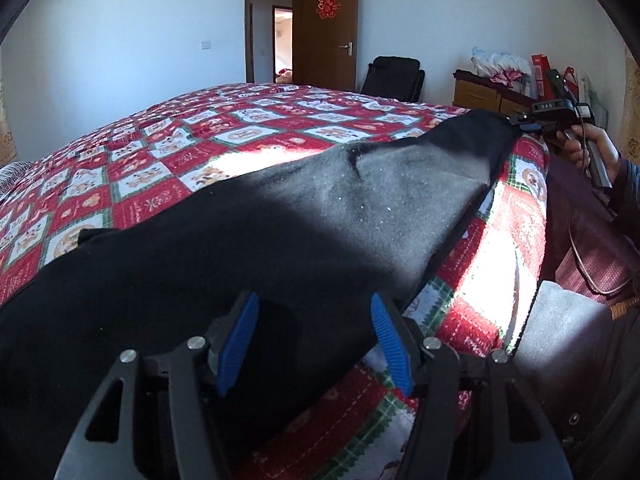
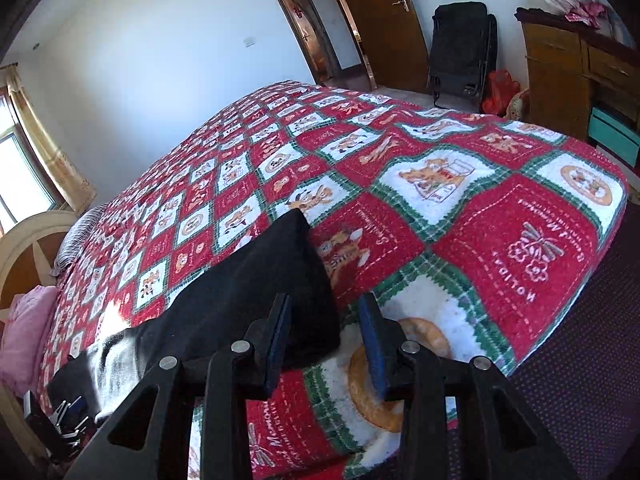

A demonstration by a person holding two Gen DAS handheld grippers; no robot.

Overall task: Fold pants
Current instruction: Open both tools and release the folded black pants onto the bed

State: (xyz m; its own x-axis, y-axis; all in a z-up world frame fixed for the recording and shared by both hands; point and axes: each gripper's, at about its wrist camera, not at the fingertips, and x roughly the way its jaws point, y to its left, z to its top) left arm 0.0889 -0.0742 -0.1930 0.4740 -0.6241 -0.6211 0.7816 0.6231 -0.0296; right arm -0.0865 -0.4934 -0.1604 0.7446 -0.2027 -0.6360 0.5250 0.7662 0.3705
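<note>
1. The left gripper (image 1: 314,344) sits nearest, its blue pads apart, hovering over the near end of the pants (image 1: 248,248) without clamping the cloth.
2. The right gripper (image 2: 326,344) is also spread; one pad is beside the corner of the far pants end, the other over bare quilt, so it grips nothing.
3. One pair of black pants lies stretched lengthwise along the near edge of the bed, on the red checked quilt (image 2: 500,216). The legs look laid one on the other, though that is hard to confirm.
4. My judgement: the task is at an early stage; the pants are laid out flat, and the end-to-end folds are not yet made.
5. Count: one pair of pants, two grippers, one quilt, one pink pillow (image 2: 24,332) near the headboard, one open door (image 1: 330,28) beyond.
</note>
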